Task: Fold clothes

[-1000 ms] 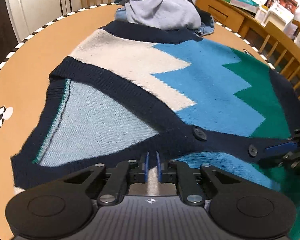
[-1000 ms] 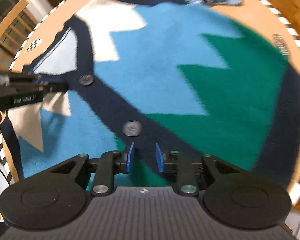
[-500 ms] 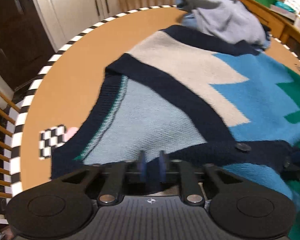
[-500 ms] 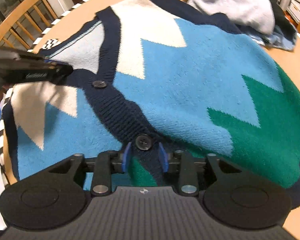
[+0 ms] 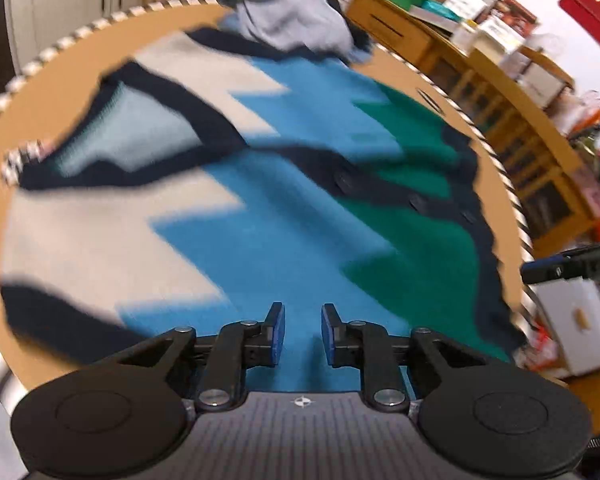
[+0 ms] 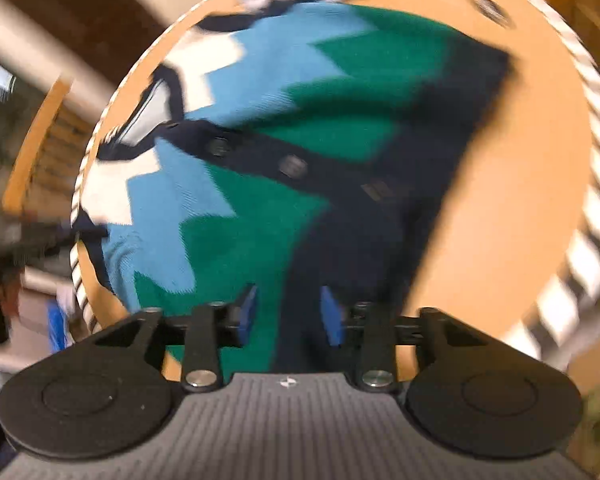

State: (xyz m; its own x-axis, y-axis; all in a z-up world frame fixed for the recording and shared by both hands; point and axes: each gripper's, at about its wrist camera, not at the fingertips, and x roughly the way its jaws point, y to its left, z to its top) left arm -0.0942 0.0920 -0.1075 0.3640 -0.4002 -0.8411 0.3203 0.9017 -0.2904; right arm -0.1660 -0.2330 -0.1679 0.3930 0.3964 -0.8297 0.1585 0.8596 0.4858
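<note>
Left wrist: cardigan (image 5: 260, 216) beyond fingers (image 5: 277, 334)

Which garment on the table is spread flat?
The zigzag cardigan, buttoned and laid flat. The grey garment beyond it sits bunched in a heap.

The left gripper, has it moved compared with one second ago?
Yes. The left gripper has pulled back from the navy button band over the blue knit, its jaws opening and empty.

Both tools match: the left gripper (image 5: 302, 334) and right gripper (image 6: 290, 314) have black linkage arms, silver screws, blue pads, ribbed grey bodies.
</note>
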